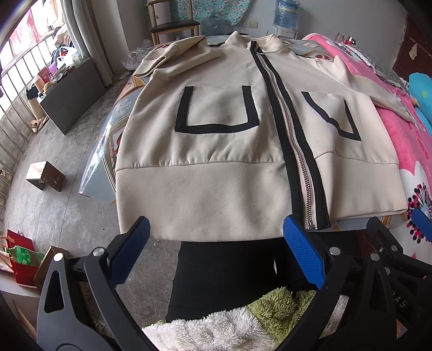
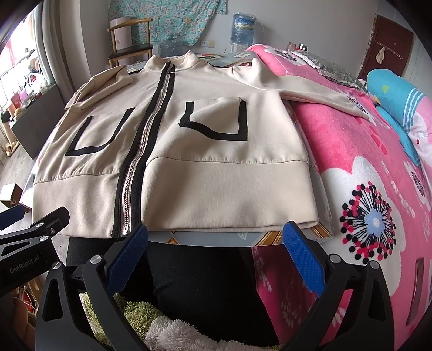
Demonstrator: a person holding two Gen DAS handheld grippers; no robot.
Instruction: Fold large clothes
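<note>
A cream zip-up jacket (image 1: 205,151) (image 2: 216,151) with black-edged pockets and a black-bordered zipper lies face up and zipped on a small table. Its hem hangs over the near edge. One sleeve lies folded across the far left shoulder, the other stretches right onto a pink bedspread. My left gripper (image 1: 216,240) hovers open just before the hem, left of the zipper. Open as well, my right gripper (image 2: 216,243) sits before the hem's right half. Neither touches the cloth.
The pink floral bedspread (image 2: 364,162) with a blue pillow (image 2: 399,102) adjoins the table's right side. A wooden chair (image 1: 172,24) and water bottles stand behind. On the concrete floor at left are a small box (image 1: 44,175), a dark cabinet (image 1: 70,91) and red bags. A person's black-clad legs (image 2: 205,283) are below.
</note>
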